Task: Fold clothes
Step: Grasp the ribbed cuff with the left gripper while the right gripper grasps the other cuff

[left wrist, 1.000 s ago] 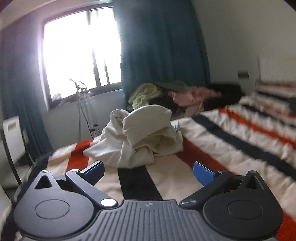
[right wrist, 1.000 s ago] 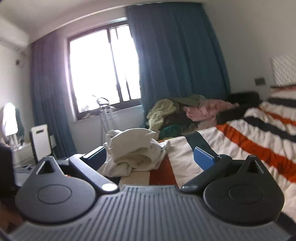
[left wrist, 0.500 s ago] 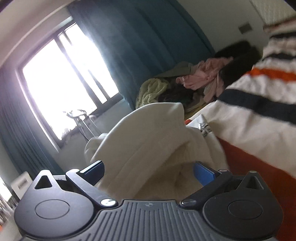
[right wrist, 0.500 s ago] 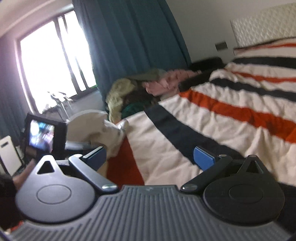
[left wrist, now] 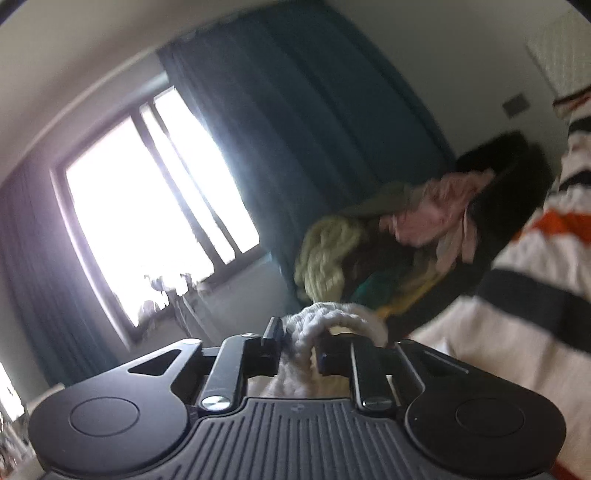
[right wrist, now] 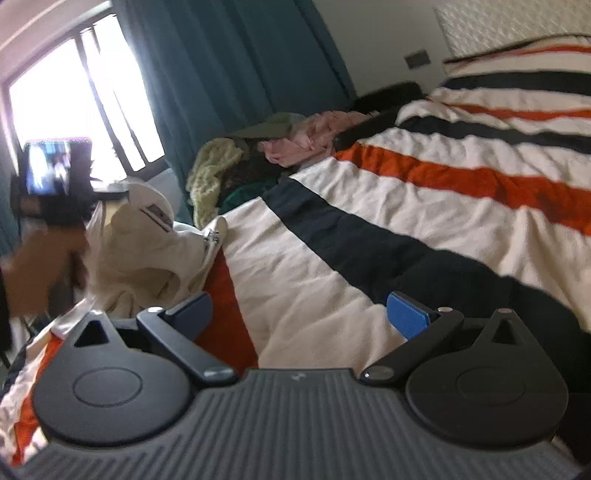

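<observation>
A cream-white hooded garment [right wrist: 144, 254] lies crumpled at the near left corner of the striped bed [right wrist: 424, 206]. My left gripper [left wrist: 297, 349] is shut on a bunch of its cream fabric [left wrist: 325, 321] and holds it up, tilted. The left gripper also shows in the right wrist view [right wrist: 51, 184], held by a hand above the garment. My right gripper [right wrist: 301, 314] is open and empty, low over the bed cover to the right of the garment.
A pile of other clothes [right wrist: 266, 147], yellow-green, pink and olive, lies at the far side of the bed by the teal curtain [right wrist: 229, 74]. A bright window [left wrist: 147, 229] is at the left. The bed's headboard [right wrist: 517, 22] is far right.
My left gripper has closed on the cream garment and lifted it, tilting upward. My right gripper has stayed open and shifted slightly over the bed.
</observation>
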`<state>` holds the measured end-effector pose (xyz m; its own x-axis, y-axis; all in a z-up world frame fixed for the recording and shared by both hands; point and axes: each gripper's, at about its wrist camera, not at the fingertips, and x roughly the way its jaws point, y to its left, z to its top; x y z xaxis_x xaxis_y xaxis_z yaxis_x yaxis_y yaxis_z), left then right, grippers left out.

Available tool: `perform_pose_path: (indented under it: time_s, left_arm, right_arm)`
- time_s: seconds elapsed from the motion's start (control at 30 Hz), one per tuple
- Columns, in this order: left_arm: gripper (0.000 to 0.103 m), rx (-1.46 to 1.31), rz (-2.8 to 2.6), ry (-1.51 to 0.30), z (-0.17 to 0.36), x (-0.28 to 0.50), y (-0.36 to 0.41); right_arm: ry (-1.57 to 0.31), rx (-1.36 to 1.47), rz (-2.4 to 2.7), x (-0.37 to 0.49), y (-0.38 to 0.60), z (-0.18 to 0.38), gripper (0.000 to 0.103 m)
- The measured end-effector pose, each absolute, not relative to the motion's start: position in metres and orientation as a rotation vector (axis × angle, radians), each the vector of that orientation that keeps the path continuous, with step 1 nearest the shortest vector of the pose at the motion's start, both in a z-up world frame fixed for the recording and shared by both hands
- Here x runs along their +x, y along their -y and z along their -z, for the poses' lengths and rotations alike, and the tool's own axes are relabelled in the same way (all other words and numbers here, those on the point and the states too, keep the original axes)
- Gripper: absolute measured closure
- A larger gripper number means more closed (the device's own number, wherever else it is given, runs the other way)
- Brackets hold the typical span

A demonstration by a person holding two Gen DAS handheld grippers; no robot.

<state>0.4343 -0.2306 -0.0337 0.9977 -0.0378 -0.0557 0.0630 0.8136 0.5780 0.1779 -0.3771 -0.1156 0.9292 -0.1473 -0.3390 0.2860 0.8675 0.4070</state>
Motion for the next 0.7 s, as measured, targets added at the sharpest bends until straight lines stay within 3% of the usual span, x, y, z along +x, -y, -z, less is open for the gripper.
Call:
perform_pose_path:
  time_s: [0.37,0.57,0.7]
  left_arm:
    - [0.091,0.389,0.18,0.051,-0.105,0.264,0.177]
    - [0.092,0.266,0.221,0.059,-0.119,0.147,0.124]
    - [0.092,0.18,0.184,0.013,-0.1,0.097,0.078]
  right_arm:
    - [-0.207,0.418,0.223,0.146,0.384,0.088,0.001]
    - [-0.183,0.446,0.173,0.11,0.392,0.076,0.001]
    - [-0.211,0.484,0.087,0.082,0.392,0.07,0.002]
